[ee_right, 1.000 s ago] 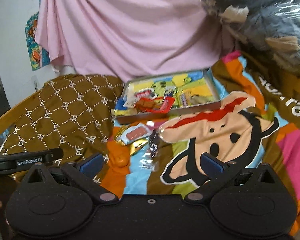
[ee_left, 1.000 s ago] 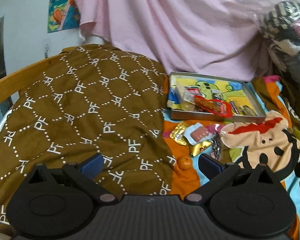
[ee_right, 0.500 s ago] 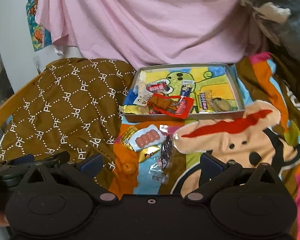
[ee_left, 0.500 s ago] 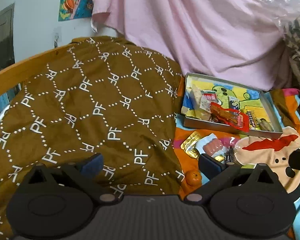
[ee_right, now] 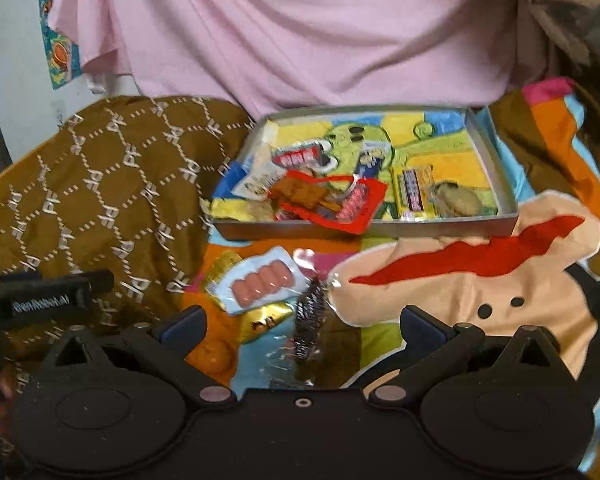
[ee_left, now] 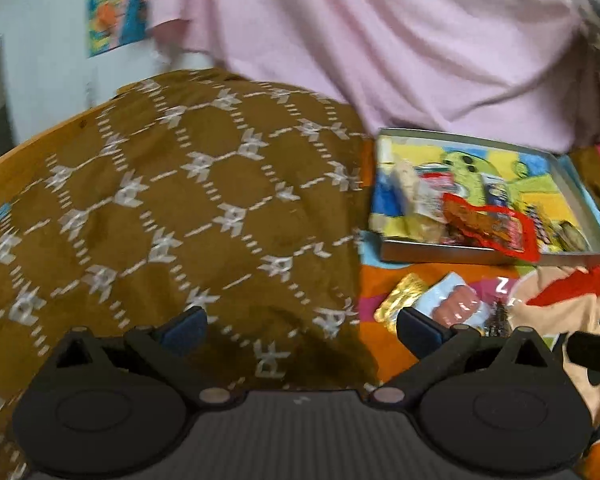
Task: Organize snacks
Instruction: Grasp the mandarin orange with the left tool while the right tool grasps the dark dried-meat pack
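Observation:
A shallow metal tray [ee_right: 504, 184] with a cartoon print lies on the bed and holds several snack packets, among them a red packet [ee_right: 332, 204]. It also shows in the left wrist view [ee_left: 580, 188]. In front of it lie a light-blue sausage pack [ee_right: 260, 280], a gold wrapper [ee_right: 266, 320], a dark clear-wrapped snack [ee_right: 310, 320] and a small orange [ee_right: 214, 354]. My right gripper [ee_right: 302, 326] is open and empty, just short of these loose snacks. My left gripper [ee_left: 300, 326] is open and empty over the brown quilt; the sausage pack [ee_left: 456, 306] lies by its right finger.
A brown patterned quilt [ee_left: 160, 220] covers the left of the bed. A colourful cartoon blanket [ee_right: 480, 280] covers the right. A pink sheet [ee_right: 300, 32] hangs behind the tray. A wooden bed rail [ee_left: 28, 152] runs along the left. Bagged bedding [ee_right: 572, 8] sits at upper right.
Both grippers have moved forward toward the tray and loose snacks, which now look larger. The left view has swung slightly right. Both stay open and empty.

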